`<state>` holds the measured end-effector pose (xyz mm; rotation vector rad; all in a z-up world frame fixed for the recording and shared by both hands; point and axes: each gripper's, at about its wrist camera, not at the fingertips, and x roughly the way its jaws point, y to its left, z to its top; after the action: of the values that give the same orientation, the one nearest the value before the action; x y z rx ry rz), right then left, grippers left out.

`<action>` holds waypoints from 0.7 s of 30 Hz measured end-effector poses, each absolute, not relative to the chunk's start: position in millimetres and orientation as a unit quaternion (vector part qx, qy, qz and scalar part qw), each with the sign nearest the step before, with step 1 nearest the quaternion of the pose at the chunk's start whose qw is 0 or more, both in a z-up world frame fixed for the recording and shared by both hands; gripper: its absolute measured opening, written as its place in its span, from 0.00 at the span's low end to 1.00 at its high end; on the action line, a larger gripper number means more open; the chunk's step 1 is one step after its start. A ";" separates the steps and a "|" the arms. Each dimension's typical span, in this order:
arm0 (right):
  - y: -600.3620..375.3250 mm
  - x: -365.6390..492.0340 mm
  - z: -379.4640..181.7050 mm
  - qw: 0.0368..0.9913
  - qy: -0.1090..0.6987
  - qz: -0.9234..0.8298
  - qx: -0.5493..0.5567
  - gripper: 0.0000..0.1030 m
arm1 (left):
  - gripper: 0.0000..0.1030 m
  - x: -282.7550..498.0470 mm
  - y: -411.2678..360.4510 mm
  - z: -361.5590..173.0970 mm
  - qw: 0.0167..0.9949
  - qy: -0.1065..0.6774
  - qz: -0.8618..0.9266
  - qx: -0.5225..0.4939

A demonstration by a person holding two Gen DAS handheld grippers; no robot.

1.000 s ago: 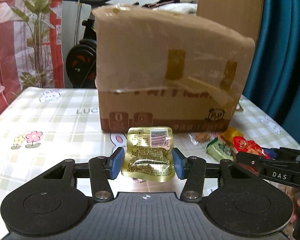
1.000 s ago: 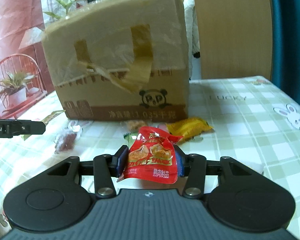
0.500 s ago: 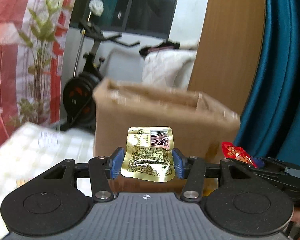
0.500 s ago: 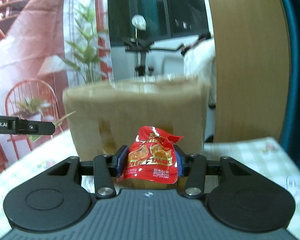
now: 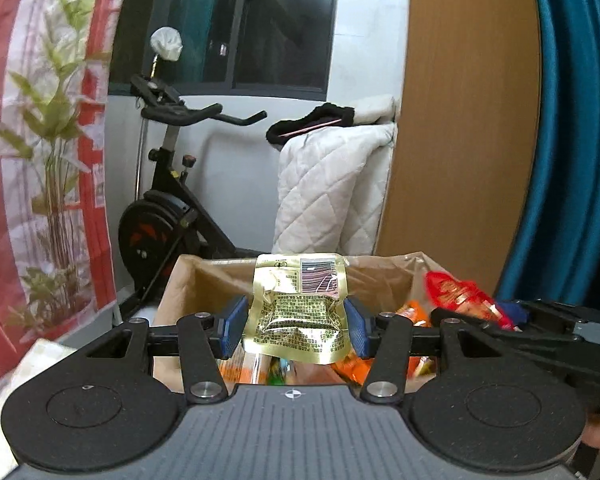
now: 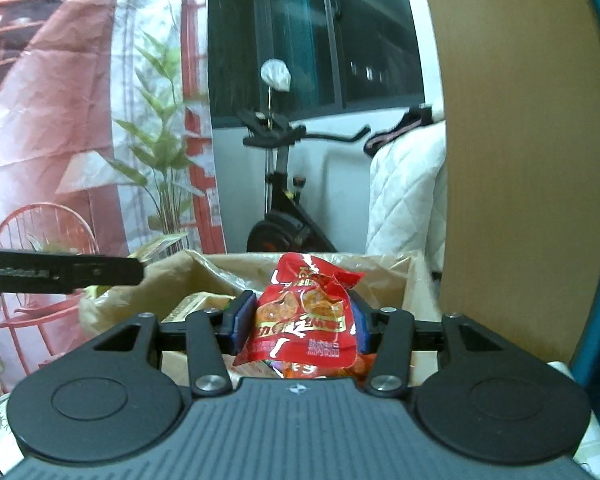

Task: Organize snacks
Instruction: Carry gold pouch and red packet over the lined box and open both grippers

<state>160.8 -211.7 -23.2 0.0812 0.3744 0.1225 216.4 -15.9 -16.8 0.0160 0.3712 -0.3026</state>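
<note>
My left gripper (image 5: 294,322) is shut on a gold foil snack packet (image 5: 296,304), held upright just above the near rim of an open cardboard box (image 5: 180,280). Several orange and green snack packs (image 5: 352,368) lie inside the box. In the right wrist view my right gripper (image 6: 300,320) is shut on a red snack packet (image 6: 304,312), also over the box (image 6: 384,276) opening. The right gripper with its red packet (image 5: 460,296) shows at the right of the left wrist view. The left gripper's black finger (image 6: 60,274) reaches in from the left of the right wrist view.
Behind the box stand an exercise bike (image 5: 168,208) and a white quilt (image 5: 332,184) draped beside a wooden panel (image 5: 460,120). A teal curtain (image 5: 572,120) hangs at the right. A red printed backdrop (image 5: 40,160) fills the left. The checked tablecloth (image 5: 28,368) shows at lower left.
Both grippers have risen with their packets from table level in front of the box to its open top. The box's inside has come into view.
</note>
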 end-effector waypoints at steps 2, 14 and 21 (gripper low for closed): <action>-208.1 173.0 -27.4 0.977 0.200 0.063 0.039 0.53 | 0.57 227.9 -26.1 -20.4 0.969 0.195 -0.145 0.038; -213.9 163.1 -25.7 0.969 0.231 0.072 0.058 0.71 | 0.66 217.8 13.9 -19.5 0.960 0.245 -0.137 0.017; -217.2 137.2 -12.6 0.968 0.231 0.079 0.065 0.71 | 0.66 178.9 49.2 -5.8 0.961 0.242 -0.131 -0.011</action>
<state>137.2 -217.2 -12.6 0.1322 0.4670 0.1599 178.9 49.2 -5.8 -0.0230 0.4906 -0.2660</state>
